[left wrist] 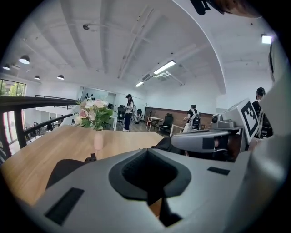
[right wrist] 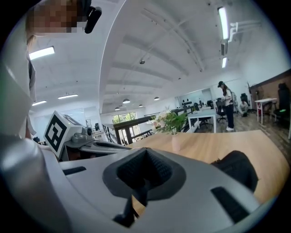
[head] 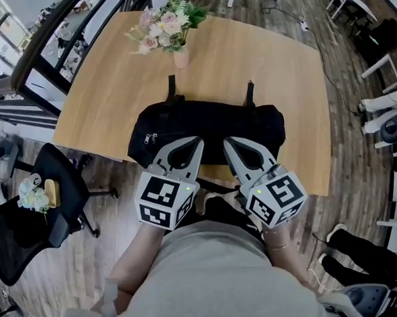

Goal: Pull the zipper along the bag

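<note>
Black duffel bag [head: 206, 128]: soft woven fabric, long and rounded, slightly slumped, lying crosswise on the near half of the table [head: 259, 55], close to its near edge; two black strap handles [head: 172, 87] upright on the far side; small pale metal fitting [head: 150, 137] at the left end. Table top: pale wood grain, smooth and matte. Vase [head: 180, 57]: small, slim, pink, on the far part of the table, well apart from the bag, carrying flowers [head: 167, 22] in pink and cream with green leaves. Left gripper [head: 197, 144]: grey moulded plastic tapering to a point, ribbed black pads, jaws pressed together with nothing between them, tip over the bag's near side; contact with the fabric not determinable. Right gripper [head: 229, 144]: same build, jaws likewise together and empty, tip near the left one, also over the bag's near side. Marker cube [head: 164, 201] at the rear of each: white faces with black square patterns. Floor [head: 102, 229]: dark wood-look planks. Black office chair [head: 55, 191] left of the table.
</note>
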